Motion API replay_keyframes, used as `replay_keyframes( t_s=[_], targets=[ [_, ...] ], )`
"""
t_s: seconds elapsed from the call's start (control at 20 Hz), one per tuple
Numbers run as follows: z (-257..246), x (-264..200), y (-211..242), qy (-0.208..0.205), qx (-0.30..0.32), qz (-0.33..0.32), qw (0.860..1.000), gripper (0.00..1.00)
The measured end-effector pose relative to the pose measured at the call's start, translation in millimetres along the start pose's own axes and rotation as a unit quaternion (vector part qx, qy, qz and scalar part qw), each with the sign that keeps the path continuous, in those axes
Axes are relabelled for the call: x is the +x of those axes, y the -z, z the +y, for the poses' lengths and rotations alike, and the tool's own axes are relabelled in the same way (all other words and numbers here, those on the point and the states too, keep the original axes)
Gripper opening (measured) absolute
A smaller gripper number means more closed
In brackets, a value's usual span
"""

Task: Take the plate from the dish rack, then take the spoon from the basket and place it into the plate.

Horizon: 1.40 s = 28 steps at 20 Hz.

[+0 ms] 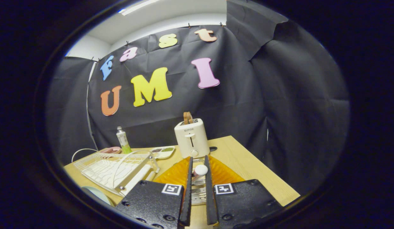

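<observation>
wooden tabletop under a black cloth wall is where this plays out. the gripper (198, 165) has its two fingers drawn close with a narrow gap, and a spoon (199, 171) stands in that gap, its pale rounded end showing between the tips; whether both fingers actually press on it i cannot tell. just beneath and ahead of the fingers sits the orange basket (222, 173), with a white mesh part low between them. beyond the basket stands a cream toaster (192, 138) with bread in its slot. off to the gripper's left lies the white wire dish rack (111, 170), and nearer than the rack a pale blue plate (95, 194) rests on the table, only its rim seen. behind the rack are a small tube (122, 140) and a divided tray (163, 152).

my reading: the plate looks already out of the rack, so the spoon step is in hand. next calls for a firm hold, lifting the spoon clear of the basket, then swinging left and low toward the plate
</observation>
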<state>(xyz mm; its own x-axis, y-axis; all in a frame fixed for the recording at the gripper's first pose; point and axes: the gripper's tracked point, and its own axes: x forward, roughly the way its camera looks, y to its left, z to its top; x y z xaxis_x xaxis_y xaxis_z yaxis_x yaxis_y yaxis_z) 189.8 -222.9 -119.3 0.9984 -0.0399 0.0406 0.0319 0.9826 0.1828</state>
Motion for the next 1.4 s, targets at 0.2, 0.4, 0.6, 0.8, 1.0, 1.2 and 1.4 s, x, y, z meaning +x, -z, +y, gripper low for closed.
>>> replay_keyframes(
  t_s=[0.2,0.4,0.6,0.8,1.0,1.2,1.4],
  targets=[
    [12,-9,-23,0.014,-0.053,-0.02,0.998,0.2],
    [33,-28,-60,0.009,-0.067,-0.051,0.996,0.2],
    [52,-48,-105,0.01,-0.074,-0.088,0.993,0.2],
    [74,-76,-143,0.006,-0.065,-0.103,0.993,0.2],
    [101,-103,-167,-0.016,-0.072,-0.122,0.99,0.19],
    [146,-129,-157,-0.045,-0.074,-0.113,0.99,0.2],
    [212,-155,-119,-0.098,-0.069,-0.09,0.989,0.2]
  ],
)
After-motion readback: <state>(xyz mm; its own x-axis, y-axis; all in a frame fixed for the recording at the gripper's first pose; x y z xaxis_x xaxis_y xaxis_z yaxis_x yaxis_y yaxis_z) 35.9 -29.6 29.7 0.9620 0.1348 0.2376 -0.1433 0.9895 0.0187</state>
